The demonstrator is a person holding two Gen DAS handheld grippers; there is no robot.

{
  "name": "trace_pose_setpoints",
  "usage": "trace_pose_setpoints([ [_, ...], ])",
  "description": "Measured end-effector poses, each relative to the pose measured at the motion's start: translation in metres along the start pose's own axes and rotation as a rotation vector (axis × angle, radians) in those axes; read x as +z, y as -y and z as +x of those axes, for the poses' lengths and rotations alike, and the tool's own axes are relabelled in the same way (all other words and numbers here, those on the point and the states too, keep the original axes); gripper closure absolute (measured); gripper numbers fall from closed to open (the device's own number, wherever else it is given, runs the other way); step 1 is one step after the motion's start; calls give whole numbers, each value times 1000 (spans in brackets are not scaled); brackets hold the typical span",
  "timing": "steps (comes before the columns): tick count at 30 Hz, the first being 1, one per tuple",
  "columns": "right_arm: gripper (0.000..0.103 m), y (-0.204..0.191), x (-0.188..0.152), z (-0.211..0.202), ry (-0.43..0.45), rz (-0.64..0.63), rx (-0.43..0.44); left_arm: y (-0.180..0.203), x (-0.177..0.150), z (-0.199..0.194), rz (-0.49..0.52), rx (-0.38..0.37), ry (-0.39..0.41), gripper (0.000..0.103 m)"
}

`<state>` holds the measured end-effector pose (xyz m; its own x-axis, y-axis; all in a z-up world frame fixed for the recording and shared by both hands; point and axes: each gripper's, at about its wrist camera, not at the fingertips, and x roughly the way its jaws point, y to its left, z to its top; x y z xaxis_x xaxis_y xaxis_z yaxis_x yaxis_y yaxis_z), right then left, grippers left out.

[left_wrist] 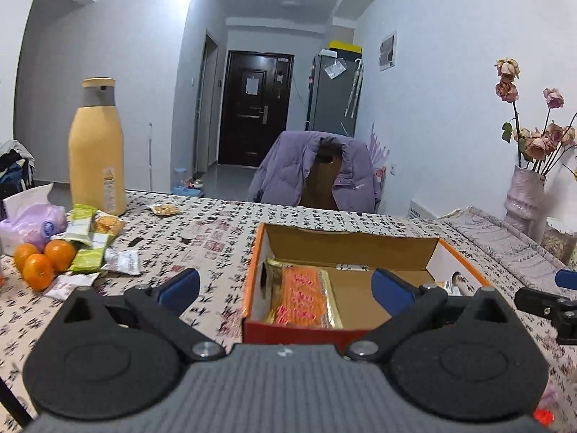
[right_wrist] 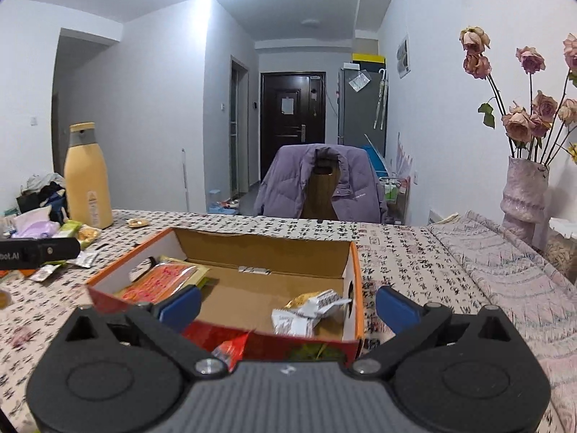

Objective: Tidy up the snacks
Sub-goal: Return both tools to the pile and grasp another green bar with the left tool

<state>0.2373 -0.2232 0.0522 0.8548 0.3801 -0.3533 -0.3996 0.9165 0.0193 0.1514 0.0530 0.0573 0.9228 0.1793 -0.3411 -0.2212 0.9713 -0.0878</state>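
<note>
Presently both grippers, left gripper and right gripper, gape wide and empty above the orange cardboard box; next, probably, fetching loose green snack packets from the worktop's far left.

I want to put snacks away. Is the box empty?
Not empty. The open box holds an orange packet on one side and small white packets on the other.
</note>
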Motion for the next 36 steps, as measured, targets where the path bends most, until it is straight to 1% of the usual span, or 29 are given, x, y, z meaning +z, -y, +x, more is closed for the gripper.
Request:
trace_pose_setpoints([
  [5,0,-8,-19,-24,12,5,1,-7,-19,-24,-10,-15,1,0],
  [8,0,-11,-30,-36,8,6,8,-11,-31,-33,-15,-25,-12,0],
  [15,0,-15,-58,-59,-10,31,23,-14,-57,-46,9,-31,-54,0],
  [20,0,-18,-81,-67,-51,41,18,-15,-76,-53,8,-53,-104,0],
  [23,0,-18,-91,-72,-68,53,16,-15,-90,-53,6,-77,-157,0],
  [29,0,-16,-99,-73,-81,73,14,-9,-107,-55,15,-104,-225,0],
  [31,0,-16,-99,-73,-82,75,16,-8,-109,-56,16,-114,-228,0],
  [36,0,-18,-101,-73,-86,74,20,-2,-108,-56,30,-111,-240,0],
])
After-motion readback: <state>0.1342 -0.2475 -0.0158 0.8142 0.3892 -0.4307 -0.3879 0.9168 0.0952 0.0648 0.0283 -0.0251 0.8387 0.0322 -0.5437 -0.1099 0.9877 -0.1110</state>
